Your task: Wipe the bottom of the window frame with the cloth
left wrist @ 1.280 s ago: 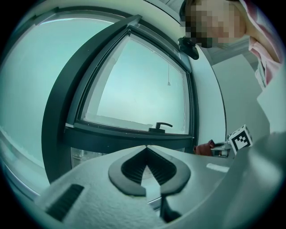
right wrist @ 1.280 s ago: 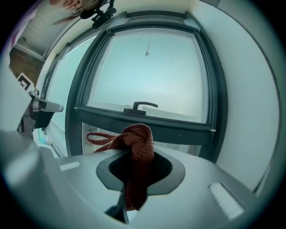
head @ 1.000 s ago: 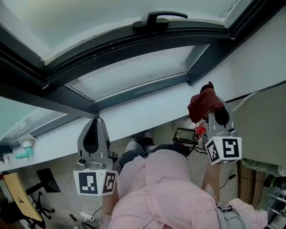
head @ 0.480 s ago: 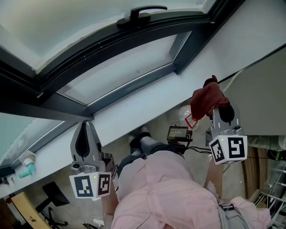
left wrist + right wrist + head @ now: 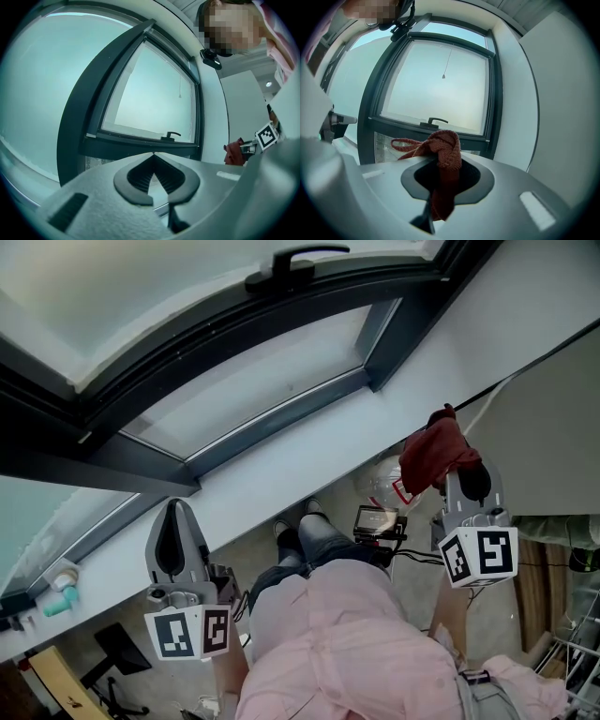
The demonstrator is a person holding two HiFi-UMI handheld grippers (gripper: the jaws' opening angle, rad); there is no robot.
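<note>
Right gripper view — right hand-held gripper (image 5: 442,172) tight on red cloth (image 5: 446,146)

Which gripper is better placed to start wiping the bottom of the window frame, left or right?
Right, likely: the right gripper is shut on the red cloth; the left gripper is shut and empty.

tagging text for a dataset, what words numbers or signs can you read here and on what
No readable text anywhere.
Cubes on left gripper and right gripper: square marker patterns only, no letters.
Small red-edged tag: too blurred to read.
</note>
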